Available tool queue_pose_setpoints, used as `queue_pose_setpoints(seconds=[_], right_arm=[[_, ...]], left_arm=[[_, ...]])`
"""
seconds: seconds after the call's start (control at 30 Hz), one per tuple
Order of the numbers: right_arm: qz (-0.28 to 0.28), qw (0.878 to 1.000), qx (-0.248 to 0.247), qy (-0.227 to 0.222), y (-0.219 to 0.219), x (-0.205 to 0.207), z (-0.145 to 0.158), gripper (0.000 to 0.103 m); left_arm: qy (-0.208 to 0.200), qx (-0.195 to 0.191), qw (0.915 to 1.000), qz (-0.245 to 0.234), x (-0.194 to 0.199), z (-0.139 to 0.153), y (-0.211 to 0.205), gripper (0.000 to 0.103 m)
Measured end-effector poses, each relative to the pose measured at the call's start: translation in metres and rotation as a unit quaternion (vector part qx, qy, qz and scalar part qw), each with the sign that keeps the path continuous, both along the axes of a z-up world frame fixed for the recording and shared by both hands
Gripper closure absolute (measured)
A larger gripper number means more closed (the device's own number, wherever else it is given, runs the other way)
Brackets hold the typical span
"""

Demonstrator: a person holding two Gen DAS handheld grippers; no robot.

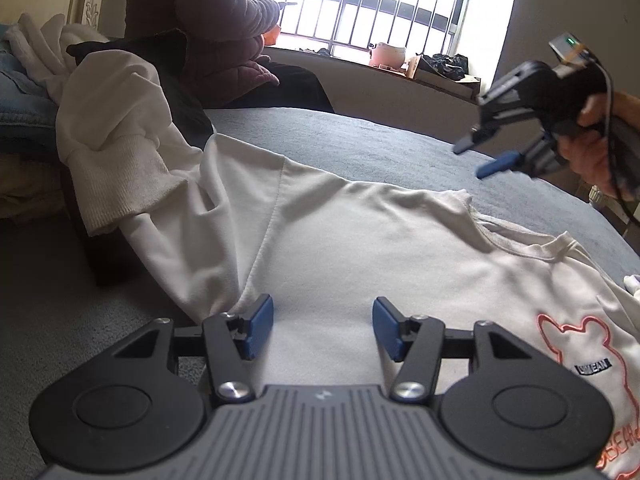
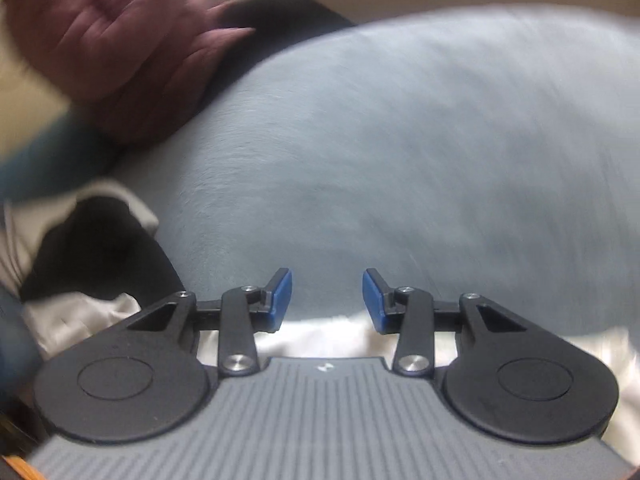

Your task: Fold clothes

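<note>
1. Your white sweatshirt (image 1: 360,248) lies spread on the grey-blue bed (image 1: 360,136), front up, with an orange bear outline (image 1: 576,344) printed at the near right.
2. Its left sleeve, with a ribbed cuff (image 1: 116,184), is bunched up over the clothes pile (image 1: 36,92) at far left.
3. Your left tongs (image 1: 322,326) hover spread over the shirt's body, pinching nothing.
4. Your right tongs (image 2: 327,298) are spread and empty above the bed, just past the shirt's edge.

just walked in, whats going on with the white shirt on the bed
A person with a gripper in each hand is folding a white sweatshirt spread on the grey-blue bed. The left gripper hovers open over its body. The right gripper is open in the air, holding nothing. No fold shows yet.
</note>
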State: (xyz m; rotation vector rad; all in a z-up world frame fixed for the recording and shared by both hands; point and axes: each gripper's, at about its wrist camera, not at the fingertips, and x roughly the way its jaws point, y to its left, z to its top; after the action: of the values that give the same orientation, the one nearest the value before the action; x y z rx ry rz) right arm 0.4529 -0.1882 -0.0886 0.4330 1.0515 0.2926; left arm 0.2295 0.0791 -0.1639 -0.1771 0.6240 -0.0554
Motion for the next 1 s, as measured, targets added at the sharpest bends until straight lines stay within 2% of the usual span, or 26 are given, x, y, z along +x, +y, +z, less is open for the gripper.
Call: queue_pose_setpoints(seconds=[0.07,0.17,0.33,0.4,0.43,0.53,0.57,0.7,0.87,0.93,1.0], right_arm=[[-0.027,0.998,0.045,0.032,-0.02,-0.009,-0.012,0.064],[-0.041,0.995,0.075,0.059,-0.027,-0.016,-0.033,0.064],[-0.029,0.995,0.087,0.043,-0.018,-0.021,-0.048,0.064],[-0.013,0.996,0.088,0.03,-0.011,-0.021,-0.05,0.068],[-0.006,0.996,0.086,0.024,-0.007,-0.02,-0.05,0.073],[0.015,0.999,0.049,-0.007,0.004,-0.021,-0.043,0.097],[0.021,0.999,0.034,-0.024,0.008,-0.022,-0.04,0.098],[0.054,0.994,-0.047,-0.086,0.028,-0.022,-0.028,0.1],[0.09,0.977,-0.158,-0.111,0.054,-0.017,-0.043,0.098],[0.075,0.975,-0.173,-0.115,0.053,-0.014,-0.047,0.097],[0.052,0.977,-0.172,-0.114,0.047,-0.011,-0.047,0.089]], left_arm=[[0.0,0.002,1.0,0.0,0.0,0.0,0.0,0.046],[0.001,0.004,1.0,0.0,0.0,0.0,-0.001,0.046],[0.001,0.004,1.0,0.001,-0.001,0.0,0.0,0.046],[0.001,0.004,1.0,0.0,-0.001,0.0,-0.001,0.046],[0.0,0.004,1.0,0.0,-0.001,0.0,0.0,0.046],[0.0,0.003,1.0,0.0,-0.001,0.0,0.0,0.046],[0.0,0.003,1.0,0.0,-0.001,0.0,0.0,0.046],[-0.001,0.003,1.0,0.0,-0.001,-0.001,0.0,0.046],[0.0,0.005,1.0,0.0,-0.001,0.0,0.0,0.046],[0.0,0.005,1.0,0.001,-0.001,0.0,0.0,0.046],[0.0,0.005,1.0,0.001,-0.001,-0.001,0.0,0.046]])
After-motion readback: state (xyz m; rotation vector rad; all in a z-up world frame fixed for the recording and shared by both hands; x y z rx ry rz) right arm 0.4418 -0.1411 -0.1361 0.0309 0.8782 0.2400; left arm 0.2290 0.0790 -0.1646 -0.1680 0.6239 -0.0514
